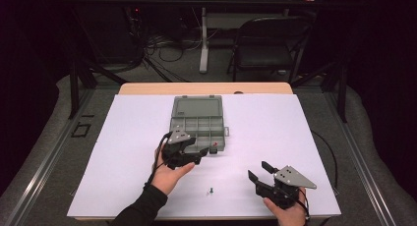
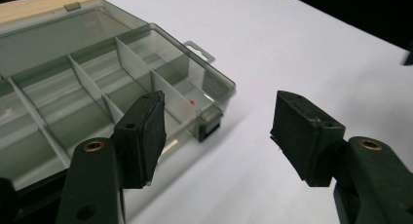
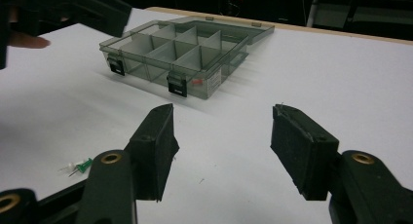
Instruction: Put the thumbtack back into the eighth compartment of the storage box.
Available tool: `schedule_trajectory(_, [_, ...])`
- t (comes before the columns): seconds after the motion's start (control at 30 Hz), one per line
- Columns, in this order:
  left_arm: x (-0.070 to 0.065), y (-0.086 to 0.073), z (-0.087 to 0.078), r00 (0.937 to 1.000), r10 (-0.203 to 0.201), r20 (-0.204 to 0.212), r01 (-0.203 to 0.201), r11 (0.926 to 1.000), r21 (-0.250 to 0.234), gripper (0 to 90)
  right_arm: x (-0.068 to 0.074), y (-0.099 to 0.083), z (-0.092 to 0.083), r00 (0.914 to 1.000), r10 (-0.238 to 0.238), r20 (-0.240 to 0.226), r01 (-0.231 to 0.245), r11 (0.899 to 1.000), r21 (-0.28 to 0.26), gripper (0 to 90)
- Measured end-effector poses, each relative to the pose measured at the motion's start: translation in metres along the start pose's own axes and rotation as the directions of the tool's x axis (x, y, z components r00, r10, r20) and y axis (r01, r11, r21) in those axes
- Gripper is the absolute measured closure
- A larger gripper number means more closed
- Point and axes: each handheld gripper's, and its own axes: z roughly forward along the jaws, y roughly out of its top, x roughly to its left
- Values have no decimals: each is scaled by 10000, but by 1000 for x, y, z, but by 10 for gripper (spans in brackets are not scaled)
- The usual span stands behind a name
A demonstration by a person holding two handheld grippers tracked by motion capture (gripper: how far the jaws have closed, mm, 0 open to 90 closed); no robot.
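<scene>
Left black two-jaw gripper [image 1: 205,150] sat in upturned left hand [image 1: 169,177], dark sleeve reaching in from bottom edge; jaws stood wide apart, nothing between pads. Right black two-jaw gripper [image 1: 259,171], grey three-cornered plate on top, sat low in right hand [image 1: 287,212]; jaws parted, pads bare, pointing forward-left.

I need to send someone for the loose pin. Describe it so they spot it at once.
On the white sheet covering the table, look at the near edge, between the left gripper and the right gripper. There lies a green-headed push pin, alone on bare sheet, well in front of the grey compartment box.
</scene>
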Motion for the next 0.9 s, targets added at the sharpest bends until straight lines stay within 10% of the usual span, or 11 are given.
schedule_trajectory(0.43, [-14, -43, -44, 9996, 200, 221, -195, 9996, -206, 367, 1, 0, 1, 10000, 43, -37, -43, 10000, -16, 410])
schedule_trajectory(0.9, [-30, -65, -39, 9966, -74, 816, 51, 9996, 284, 455, 1, 0, 1, 10000, -5, -43, 5, 10000, 4, 410])
